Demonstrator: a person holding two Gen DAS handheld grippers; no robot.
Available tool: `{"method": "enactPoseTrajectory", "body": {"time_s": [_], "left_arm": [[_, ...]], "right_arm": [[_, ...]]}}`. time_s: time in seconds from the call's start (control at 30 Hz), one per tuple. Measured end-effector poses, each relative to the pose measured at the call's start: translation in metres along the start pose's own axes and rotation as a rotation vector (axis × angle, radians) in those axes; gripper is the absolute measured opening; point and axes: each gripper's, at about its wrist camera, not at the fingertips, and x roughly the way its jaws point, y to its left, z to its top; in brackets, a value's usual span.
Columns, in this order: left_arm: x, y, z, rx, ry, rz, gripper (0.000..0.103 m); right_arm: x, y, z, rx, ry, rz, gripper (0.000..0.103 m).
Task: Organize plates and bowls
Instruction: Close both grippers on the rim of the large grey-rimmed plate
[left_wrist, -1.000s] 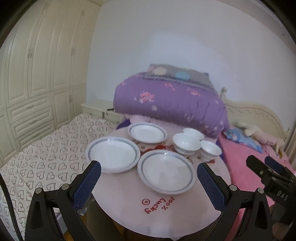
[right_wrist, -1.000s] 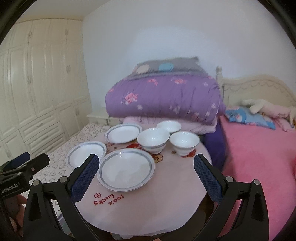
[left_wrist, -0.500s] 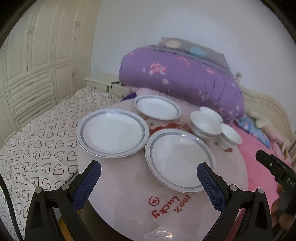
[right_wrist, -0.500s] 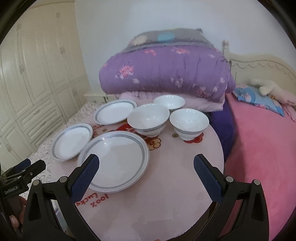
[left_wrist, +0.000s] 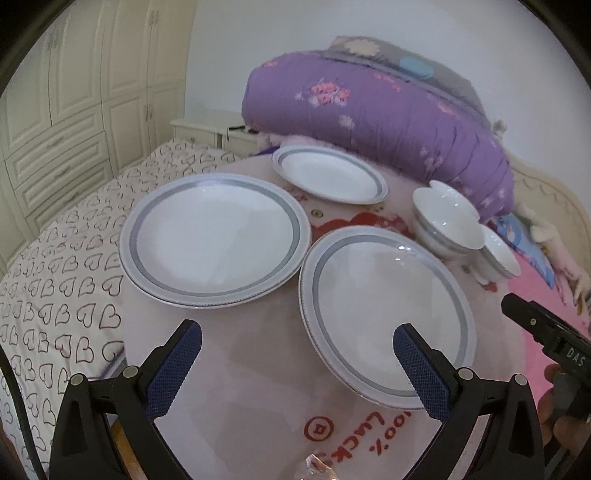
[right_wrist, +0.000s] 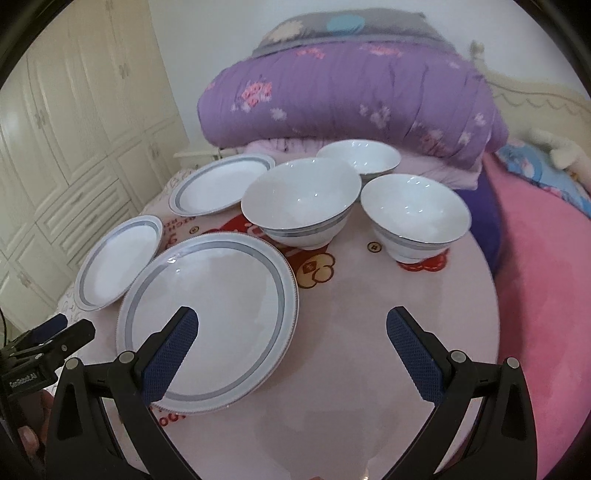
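A: Hovering both tools over the near edge of the table, and nothing is lifted yet. The left gripper has its fingers spread wide and empty, and so does the right gripper.

B: Where is the crockery?

A: All on the table, nothing stacked. In the left view, one big plate sits left of centre, a second big plate sits lower right with its rim running under my right-hand finger, and a third plate lies at top centre. The bowls cluster at the right edge, near the purple quilt.

B: And from the right side?

A: Three bowls in the upper middle: one large bowl, one to its right, one behind. They are close together, though whether they touch I cannot tell.

B: Why the wide opening?

A: My guess is that a plate rim needs a wide gap to slip between the pads. I read the left tool as lined up for a plate, the right for a bowl.
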Motion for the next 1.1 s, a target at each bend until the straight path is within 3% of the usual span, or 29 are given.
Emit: {"method": "enactPoseTrajectory", "body": {"time_s": [0.2, 0.37, 0.6, 0.87, 0.97, 1.03, 1.1], "left_arm": [[0.028, 0.009, 0.011, -0.034, 0.043, -0.029, 0.099], [0.047, 0.013, 0.021, -0.046, 0.062, -0.032, 0.089], [0.056, 0.001, 0.022, -0.002, 0.06, -0.043, 0.081], [0.077, 0.007, 0.016, -0.047, 0.141, -0.071, 0.061], [0.084, 0.011, 0.02, -0.065, 0.143, -0.08, 0.06], [0.087, 0.014, 0.023, -0.078, 0.142, -0.085, 0.058], [0.089, 0.015, 0.024, -0.085, 0.14, -0.09, 0.048]], "right_arm": [[0.027, -0.002, 0.005, -0.014, 0.057, 0.03, 0.099], [0.043, -0.002, 0.009, -0.011, 0.084, 0.041, 0.095], [0.057, -0.002, 0.013, 0.005, 0.1, 0.051, 0.088], [0.066, 0.0, 0.01, 0.008, 0.125, 0.053, 0.084], [0.067, 0.001, 0.012, 0.005, 0.124, 0.053, 0.082], [0.069, 0.001, 0.013, 0.004, 0.128, 0.052, 0.077], [0.073, 0.002, 0.013, 0.005, 0.137, 0.06, 0.071]]}}
